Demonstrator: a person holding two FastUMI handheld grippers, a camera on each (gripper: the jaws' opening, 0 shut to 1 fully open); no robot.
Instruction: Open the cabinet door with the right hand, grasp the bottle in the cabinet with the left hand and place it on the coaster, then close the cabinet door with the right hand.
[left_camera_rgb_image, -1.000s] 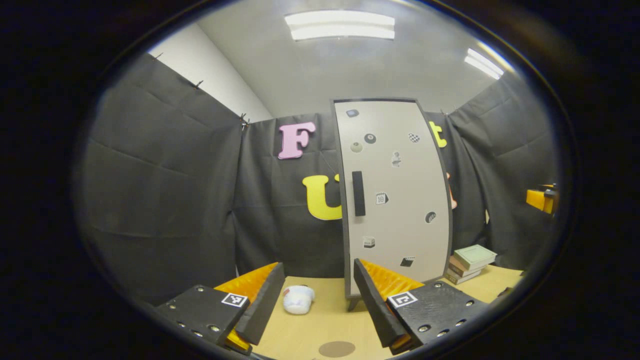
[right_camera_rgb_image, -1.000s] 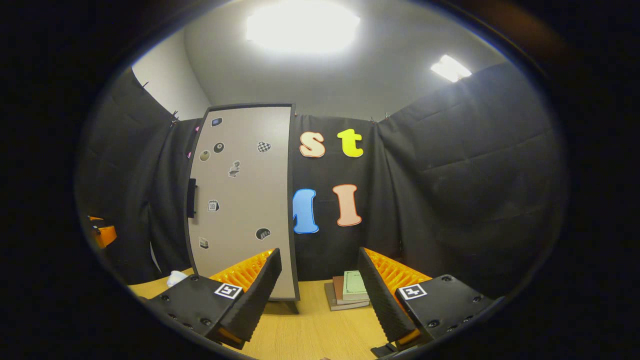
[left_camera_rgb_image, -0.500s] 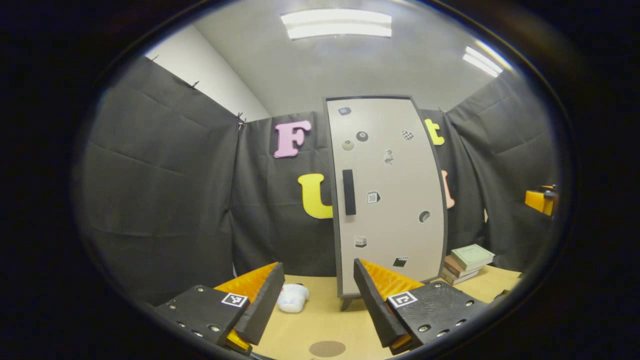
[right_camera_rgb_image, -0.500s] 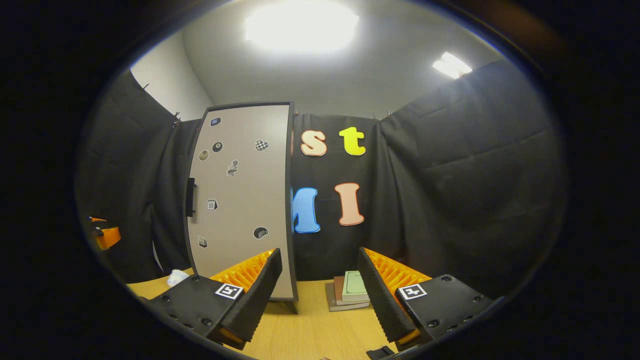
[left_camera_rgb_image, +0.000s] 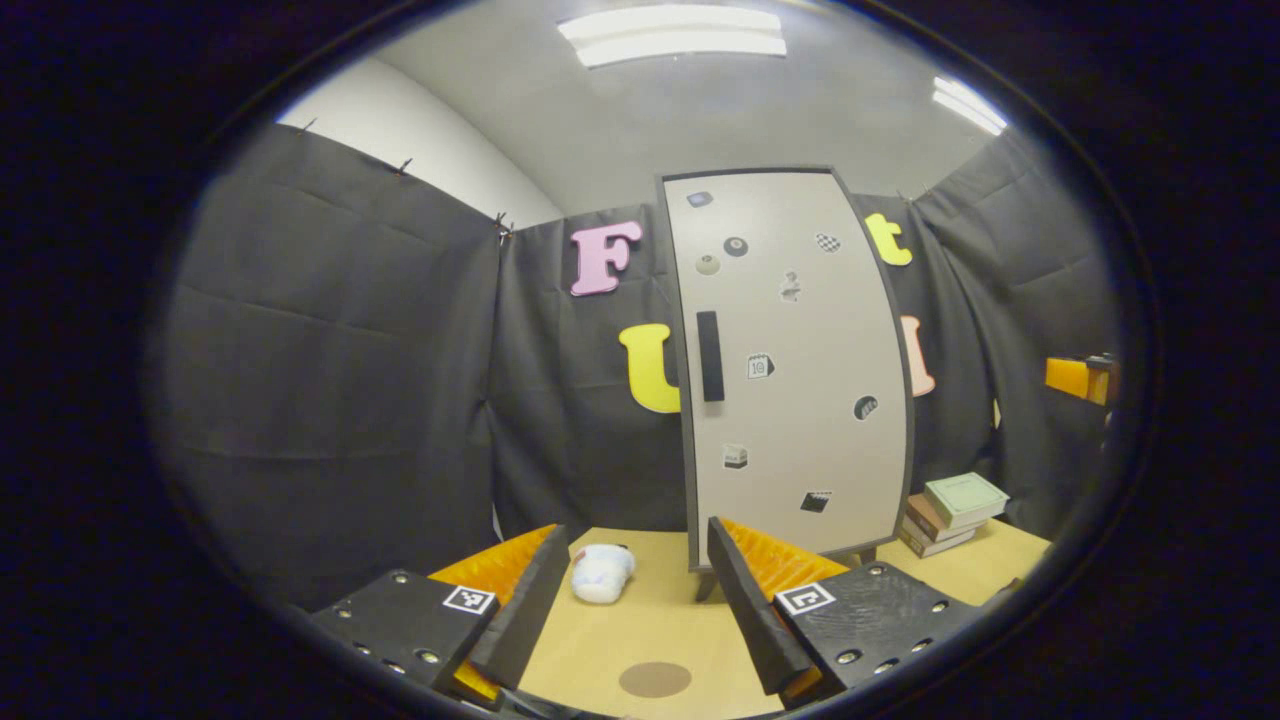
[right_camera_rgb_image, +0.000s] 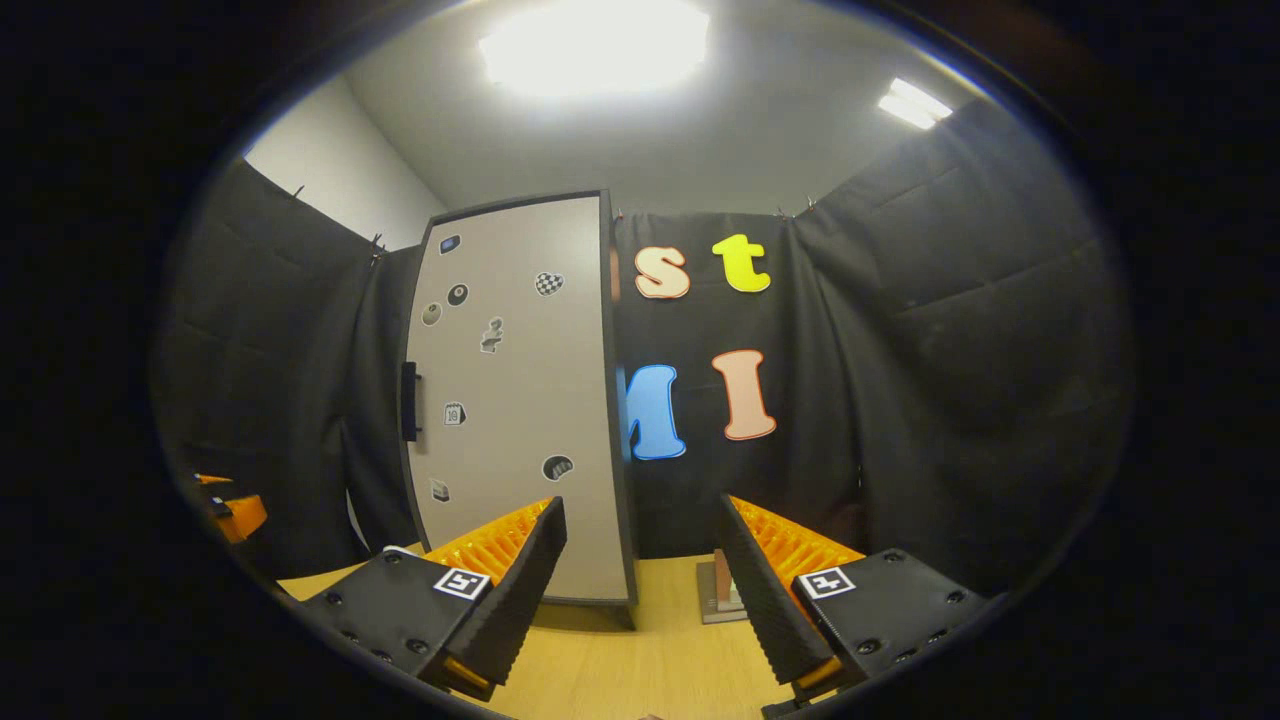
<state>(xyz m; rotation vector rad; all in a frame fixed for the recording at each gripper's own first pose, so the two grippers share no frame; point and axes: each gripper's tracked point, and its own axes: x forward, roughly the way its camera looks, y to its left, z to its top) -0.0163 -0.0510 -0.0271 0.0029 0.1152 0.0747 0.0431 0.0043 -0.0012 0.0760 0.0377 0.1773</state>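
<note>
The bottle sits somewhere behind the closed cabinet door (left_camera_rgb_image: 795, 370), so it cannot be seen. That door stands straight ahead of the left gripper (left_camera_rgb_image: 628, 600), whose two fingers are spread apart with nothing between them. One dark vertical handle (left_camera_rgb_image: 709, 355) sits near the door's left edge, and about eight small stickers are scattered over its face, too small to make out. The cabinet's lower right corner is cut off behind the left gripper's right finger.

One round brown coaster (left_camera_rgb_image: 654, 679) lies on the wooden tabletop (left_camera_rgb_image: 640, 625) just ahead, between the fingers. One white crumpled object (left_camera_rgb_image: 600, 573), hard to identify, lies beyond it beside the left finger. A stack of books (left_camera_rgb_image: 950, 512), three or so, rests to the right of the cabinet.

In the right gripper view the right gripper (right_camera_rgb_image: 640, 600) also has its fingers apart and empty, the cabinet ahead and to its left. The book stack (right_camera_rgb_image: 722, 592) is mostly hidden behind its right finger. A sliver of the other gripper (right_camera_rgb_image: 235, 512) shows far left.
</note>
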